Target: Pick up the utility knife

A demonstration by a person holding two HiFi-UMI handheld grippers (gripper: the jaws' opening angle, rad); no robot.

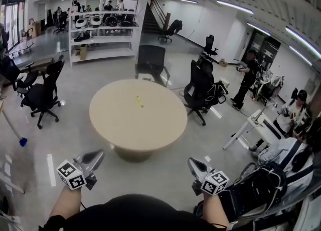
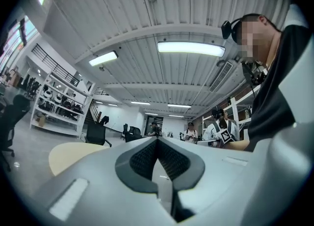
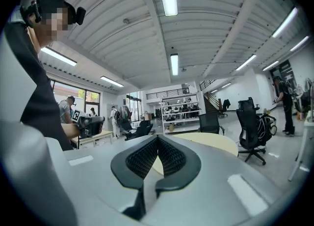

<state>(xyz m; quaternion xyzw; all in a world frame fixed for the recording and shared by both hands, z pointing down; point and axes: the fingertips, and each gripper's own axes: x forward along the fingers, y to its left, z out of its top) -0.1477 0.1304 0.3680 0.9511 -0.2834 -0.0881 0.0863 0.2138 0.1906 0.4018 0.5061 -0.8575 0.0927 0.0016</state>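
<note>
The utility knife (image 1: 138,101) is a small yellow object lying near the middle of the round beige table (image 1: 120,124), seen only in the head view. Both grippers hang in the air short of the table's near edge, well apart from the knife. My left gripper (image 1: 100,154) is at the lower left, its jaws shut with the tips meeting (image 2: 157,140) and nothing between them. My right gripper (image 1: 191,161) is at the lower right, also shut and empty (image 3: 157,137). The table's edge shows in the left gripper view (image 2: 68,154) and in the right gripper view (image 3: 211,141).
Black office chairs stand behind the table (image 1: 151,62), at its right (image 1: 200,84) and far left (image 1: 44,94). A white shelving unit (image 1: 103,26) stands at the back. People are at the right around a white desk (image 1: 251,124). A black bag (image 1: 261,187) sits beside my right arm.
</note>
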